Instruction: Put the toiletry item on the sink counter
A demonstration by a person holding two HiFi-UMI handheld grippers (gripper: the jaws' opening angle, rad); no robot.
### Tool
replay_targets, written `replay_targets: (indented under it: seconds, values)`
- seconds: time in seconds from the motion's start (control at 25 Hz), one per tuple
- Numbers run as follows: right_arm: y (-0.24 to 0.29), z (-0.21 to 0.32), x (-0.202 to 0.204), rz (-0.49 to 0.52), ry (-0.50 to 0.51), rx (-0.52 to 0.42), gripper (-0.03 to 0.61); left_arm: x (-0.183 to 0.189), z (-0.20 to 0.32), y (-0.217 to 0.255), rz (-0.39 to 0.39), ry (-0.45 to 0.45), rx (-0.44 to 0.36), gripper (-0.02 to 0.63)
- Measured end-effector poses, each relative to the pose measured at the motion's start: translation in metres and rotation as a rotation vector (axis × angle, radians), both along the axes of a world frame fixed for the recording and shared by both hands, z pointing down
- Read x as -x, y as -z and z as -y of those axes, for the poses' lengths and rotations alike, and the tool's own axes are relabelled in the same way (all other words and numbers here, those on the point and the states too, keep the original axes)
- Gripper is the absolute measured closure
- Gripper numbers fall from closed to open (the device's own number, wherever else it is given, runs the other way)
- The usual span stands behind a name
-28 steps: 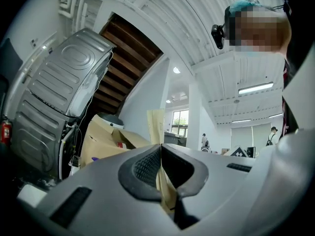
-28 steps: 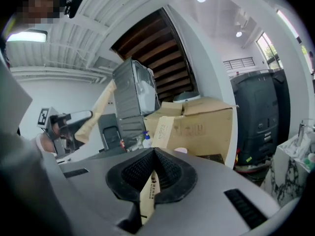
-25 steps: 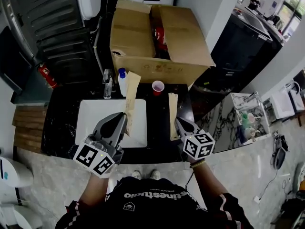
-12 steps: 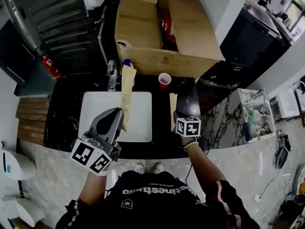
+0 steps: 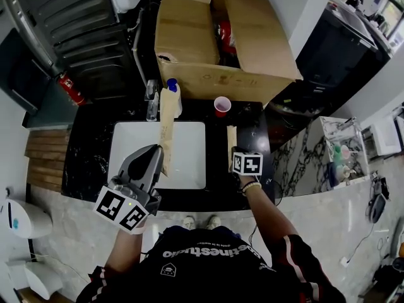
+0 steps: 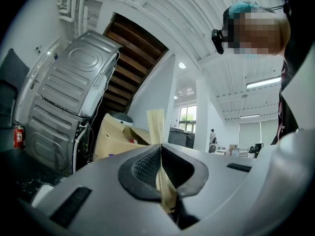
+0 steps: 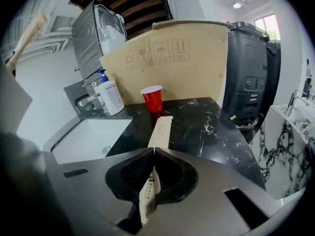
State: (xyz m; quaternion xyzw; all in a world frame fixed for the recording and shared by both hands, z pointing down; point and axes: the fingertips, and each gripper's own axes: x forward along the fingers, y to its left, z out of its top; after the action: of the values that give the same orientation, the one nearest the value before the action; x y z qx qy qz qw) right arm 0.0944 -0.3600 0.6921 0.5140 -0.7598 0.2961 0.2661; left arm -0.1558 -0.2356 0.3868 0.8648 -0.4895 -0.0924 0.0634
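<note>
left claw (image 6: 160,150): It is shut tight on the left paper packet (image 6: 157,124). The packet is pinched between the two dark pads.
left arm: It is bent and kept close to the body. The claw is held over the near edge of the white sink (image 5: 126,163). It is pointed to the far side, about level.
left paper packet: It is long and thin. It is stuck out past the claw tips and over the sink. Its far end is seen near the soap bottle (image 5: 172,95).
right claw (image 7: 153,150): It is shut tight on the right paper packet (image 7: 160,129). The packet is held by its near end.
right arm: It is stretched out to the far side. The claw is tipped down at the black surface (image 5: 252,128), just right of the sink.
right paper packet: It is held out low over the black surface and pointed at the red cup (image 7: 151,98). Whether its far end is touching the surface cannot be told.
far edge of the surface: The soap bottle and the tap (image 5: 151,103) are stood side by side at the far edge of the sink. The red cup is stood upright to their right.
behind the surface: A big cardboard box (image 5: 189,36) is placed there with its flaps open.
far left: A grey machine (image 5: 69,30) and a red fire extinguisher (image 5: 71,92) are seen.
</note>
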Motion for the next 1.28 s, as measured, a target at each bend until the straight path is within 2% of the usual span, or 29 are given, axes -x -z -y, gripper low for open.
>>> replay_targets:
  seconds: [0.36, 0.4, 0.48, 0.56, 0.72, 0.84, 1.08, 1.28]
  values:
    - [0.005, -0.001, -0.004, 0.016, -0.015, -0.027, 0.531, 0.0, -0.004, 0.003, 0.0, 0.0, -0.008, 0.597]
    - [0.006, -0.001, -0.005, 0.024, -0.02, -0.03, 0.516, 0.0, -0.005, 0.003, -0.001, 0.0, -0.01, 0.597]
    - [0.01, -0.003, -0.005, 0.044, -0.025, -0.041, 0.441, -0.001, -0.007, 0.004, -0.003, 0.0, -0.011, 0.597]
    - [0.019, -0.003, -0.004, 0.065, -0.02, -0.068, 0.426, 0.0, -0.009, 0.005, -0.007, 0.001, -0.012, 0.597]
    - [0.064, -0.005, -0.003, 0.082, 0.001, -0.18, 0.42, 0.002, -0.014, 0.007, -0.011, 0.004, -0.022, 0.597]
    - [0.117, -0.01, -0.001, 0.098, 0.027, -0.302, 0.42, 0.004, -0.017, 0.01, -0.016, 0.007, -0.029, 0.597]
    - [0.226, -0.049, 0.018, 0.156, 0.14, -0.559, 0.431, 0.001, -0.023, 0.014, -0.02, 0.001, -0.047, 0.597]
    - [0.29, -0.095, 0.04, 0.181, 0.256, -0.73, 0.461, -0.006, -0.027, 0.015, -0.026, -0.014, -0.052, 0.597]
